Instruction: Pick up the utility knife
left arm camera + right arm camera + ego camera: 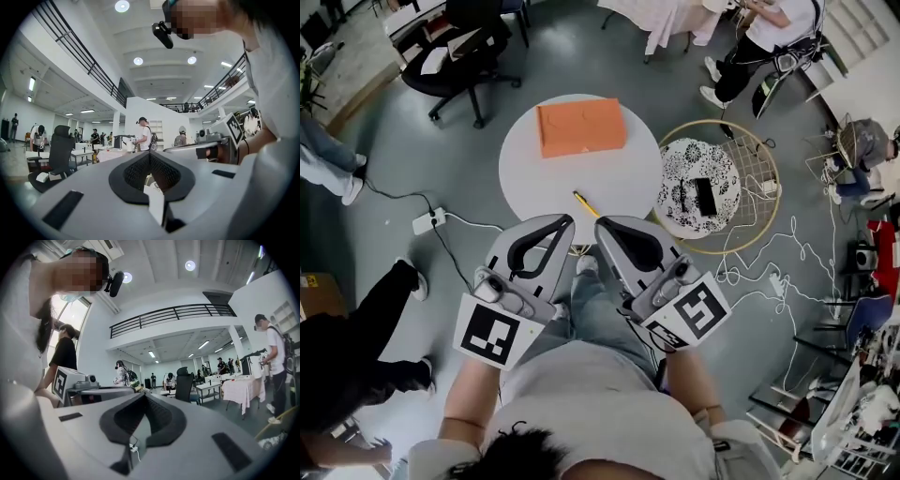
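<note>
The utility knife [586,204], thin and yellow, lies on the round white table [534,178] near its front edge. In the head view both grippers are held close to my body, below the table's edge, and point toward it. My left gripper [565,221] is shut with nothing in it, its tip just left of and below the knife. My right gripper [602,225] is also shut and empty, its tip just right of and below the knife. The two gripper views look out level across the room, past the left gripper's [150,153] and right gripper's [145,394] closed jaws; the knife does not show there.
An orange box [579,127] lies at the back of the table. A wire-framed round side table [757,221] with a black device [705,195] stands to the right. Cables and a power strip [428,221] lie on the floor. An office chair [459,56] and several people are around.
</note>
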